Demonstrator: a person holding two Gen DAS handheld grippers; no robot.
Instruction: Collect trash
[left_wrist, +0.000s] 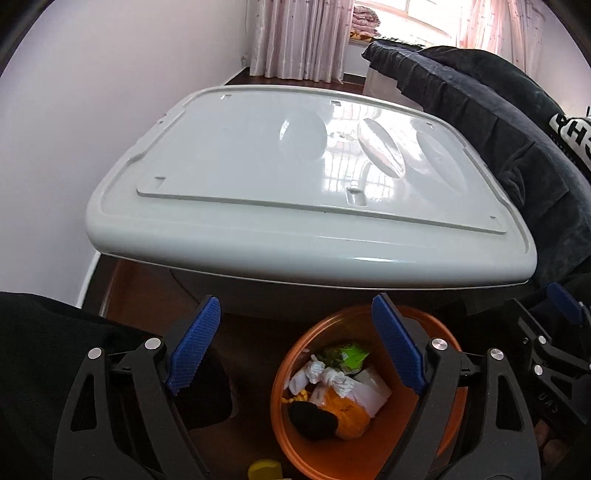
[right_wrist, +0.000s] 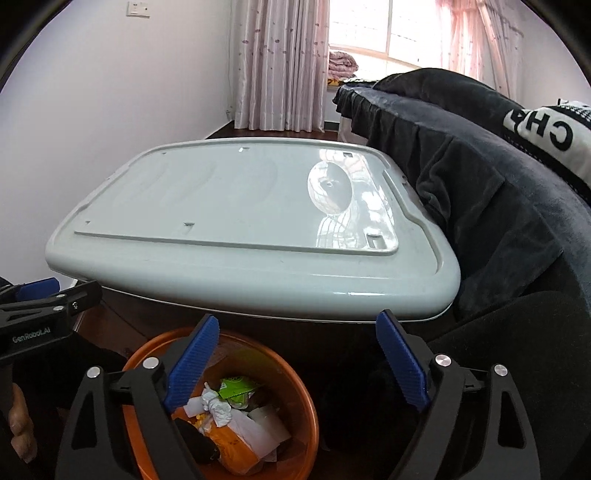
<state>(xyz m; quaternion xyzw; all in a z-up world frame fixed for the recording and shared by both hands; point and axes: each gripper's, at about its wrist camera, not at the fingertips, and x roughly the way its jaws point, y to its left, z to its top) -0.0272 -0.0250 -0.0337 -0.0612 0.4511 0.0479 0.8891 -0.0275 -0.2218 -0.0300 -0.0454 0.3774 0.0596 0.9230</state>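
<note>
While both claws, left claw (left_wrist: 297, 345) and right claw (right_wrist: 298, 363), stood apart and empty, the orange bin (left_wrist: 291, 435) held trash (left_wrist: 340, 387) near the white bench (left_wrist: 258, 177).

Your grippers: left gripper (left_wrist: 295, 347), right gripper (right_wrist: 297, 363), black frames, ribbed blue pads (left_wrist: 194, 345), silver screws; "GenRobot.AI" marking at 9 o'clock.

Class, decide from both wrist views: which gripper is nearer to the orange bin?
Probably left. The left gripper hangs over the orange bin, whose opening sits between its fingers. The right gripper hangs off to the bin's right side.
</note>
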